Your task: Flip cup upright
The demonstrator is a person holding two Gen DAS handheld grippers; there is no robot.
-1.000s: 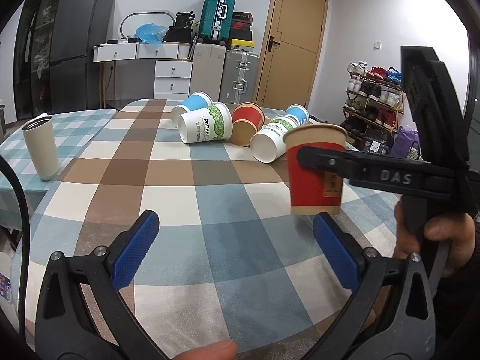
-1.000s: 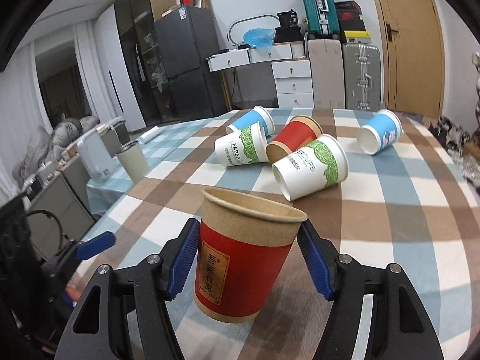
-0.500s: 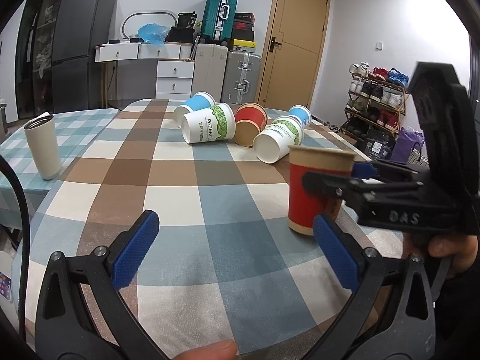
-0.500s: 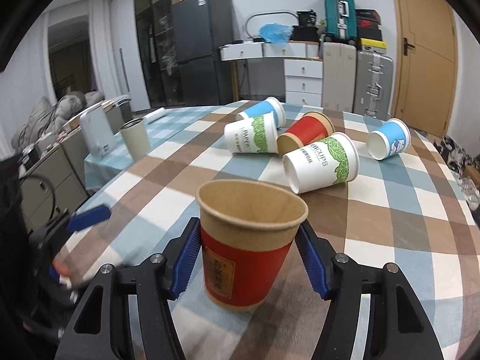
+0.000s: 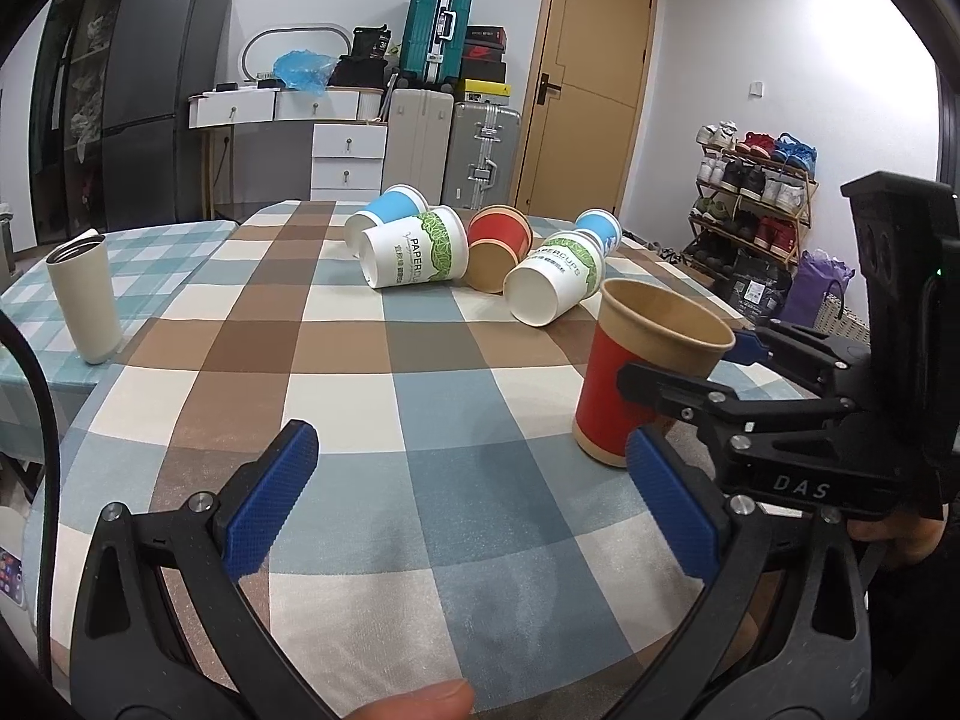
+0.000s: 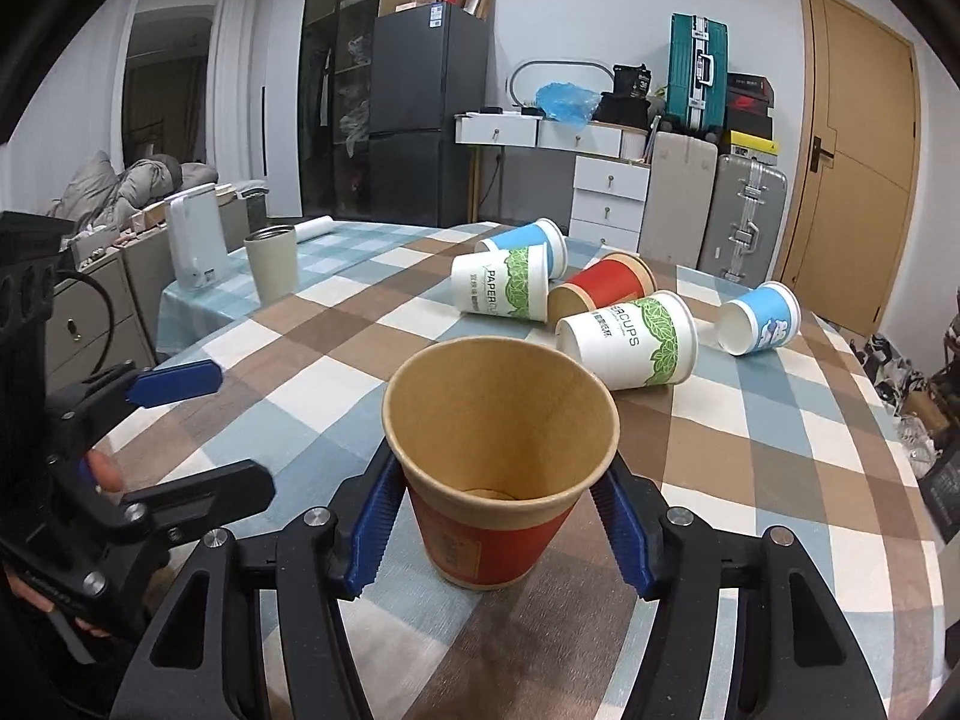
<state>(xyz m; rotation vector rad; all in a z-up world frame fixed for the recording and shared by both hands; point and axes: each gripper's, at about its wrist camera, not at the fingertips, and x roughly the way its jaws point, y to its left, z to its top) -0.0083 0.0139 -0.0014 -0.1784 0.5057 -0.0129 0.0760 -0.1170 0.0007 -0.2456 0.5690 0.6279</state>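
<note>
A red and kraft paper cup (image 6: 492,480) stands upright, mouth up, on the checked tablecloth (image 6: 780,480). My right gripper (image 6: 498,516) has its blue pads against both sides of the cup just under the rim; its base rests on the cloth. In the left wrist view the same cup (image 5: 636,384) is at the right with the right gripper (image 5: 708,372) around it. My left gripper (image 5: 474,510) is open and empty, low over the near part of the table, left of the cup.
Several paper cups lie on their sides farther back: a white-green cup (image 6: 630,336), a red cup (image 6: 606,288), another white-green cup (image 6: 504,288), two blue cups (image 6: 759,324) (image 6: 534,240). A beige tumbler (image 5: 84,300) stands at the left. A table edge runs along the right.
The right gripper has lowered the red cup from above the table until its base rests on the cloth, and tilted its view down over the mouth. The left gripper has stayed still and open.
</note>
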